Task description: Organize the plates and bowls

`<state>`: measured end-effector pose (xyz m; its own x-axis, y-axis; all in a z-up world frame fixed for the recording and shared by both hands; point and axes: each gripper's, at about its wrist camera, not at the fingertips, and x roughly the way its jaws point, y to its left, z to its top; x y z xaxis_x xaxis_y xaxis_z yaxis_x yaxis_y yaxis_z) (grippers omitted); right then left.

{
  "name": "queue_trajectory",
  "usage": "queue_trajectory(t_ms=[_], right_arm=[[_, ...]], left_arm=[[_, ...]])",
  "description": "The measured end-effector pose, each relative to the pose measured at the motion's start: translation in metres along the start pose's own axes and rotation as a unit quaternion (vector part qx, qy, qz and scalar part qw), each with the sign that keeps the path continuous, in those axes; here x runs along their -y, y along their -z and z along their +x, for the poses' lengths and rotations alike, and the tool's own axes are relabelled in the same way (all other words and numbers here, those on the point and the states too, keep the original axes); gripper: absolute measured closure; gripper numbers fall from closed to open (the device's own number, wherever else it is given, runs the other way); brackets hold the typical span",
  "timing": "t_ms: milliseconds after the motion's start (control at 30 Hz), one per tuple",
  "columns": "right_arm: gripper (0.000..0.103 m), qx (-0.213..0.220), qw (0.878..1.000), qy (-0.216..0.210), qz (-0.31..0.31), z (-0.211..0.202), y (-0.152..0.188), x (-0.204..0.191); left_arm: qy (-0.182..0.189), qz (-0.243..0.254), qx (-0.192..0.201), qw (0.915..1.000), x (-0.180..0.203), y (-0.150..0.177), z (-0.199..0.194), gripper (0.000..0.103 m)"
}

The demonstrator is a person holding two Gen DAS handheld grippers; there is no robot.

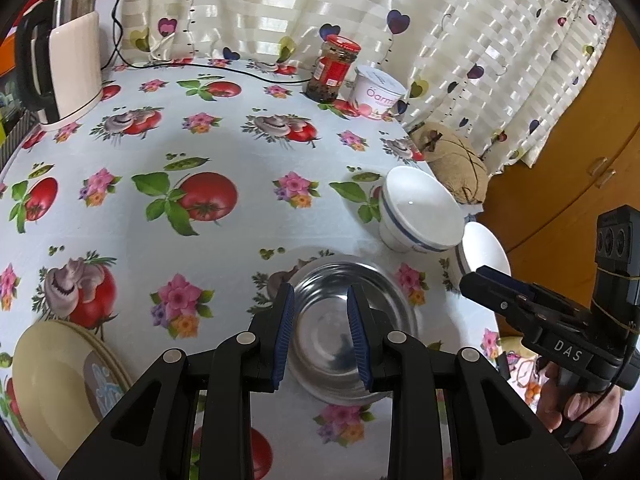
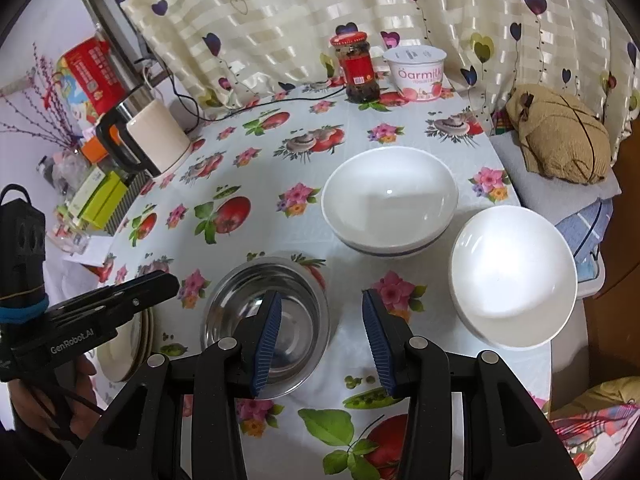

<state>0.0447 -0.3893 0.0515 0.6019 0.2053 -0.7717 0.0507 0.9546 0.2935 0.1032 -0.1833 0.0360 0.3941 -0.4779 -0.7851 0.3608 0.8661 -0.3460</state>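
Where curtains hang, yogurt tub (image 2: 418, 74) reads "Oarmilk".

Shiny metal bowl (image 1: 352, 332); glossy white ceramic bowls (image 2: 390, 200) (smooth); printed tablecloth (image 1: 240, 152).

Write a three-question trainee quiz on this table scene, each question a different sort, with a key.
1. True or false: the steel bowl has food in it.
2. Multiple choice: what stands right beside the red-lidded jar? A) kettle B) yogurt tub C) yellow plates
3. Fill in: the blue-banded white bowl sits ____ side up.

Key: 1 false, it is empty. 2 B, the yogurt tub; the kettle and yellow plates are far off. 3 right (open).
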Motion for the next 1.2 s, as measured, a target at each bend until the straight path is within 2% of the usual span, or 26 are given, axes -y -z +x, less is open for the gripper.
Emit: queue_trajectory(t_ms=[433,833,1200], right_arm=[[0.061,0.014,1.000,0.001,0.004,-0.004,-0.008,0.013],[0.061,0.024,0.999,0.020,0.009,-0.002,-0.020,0.031],[0.067,0.024,0.999,0.037,0.017,0.012,-0.035,0.052]], left_arm=[[-0.008,0.008,0.006,0.9999,0.019,-0.014,0.010,0.075],[-0.005,0.026,-0.002,0.9997,0.042,-0.025,0.031,0.075],[0.000,0.023,0.001,0.9997,0.056,-0.043,0.056,0.075]])
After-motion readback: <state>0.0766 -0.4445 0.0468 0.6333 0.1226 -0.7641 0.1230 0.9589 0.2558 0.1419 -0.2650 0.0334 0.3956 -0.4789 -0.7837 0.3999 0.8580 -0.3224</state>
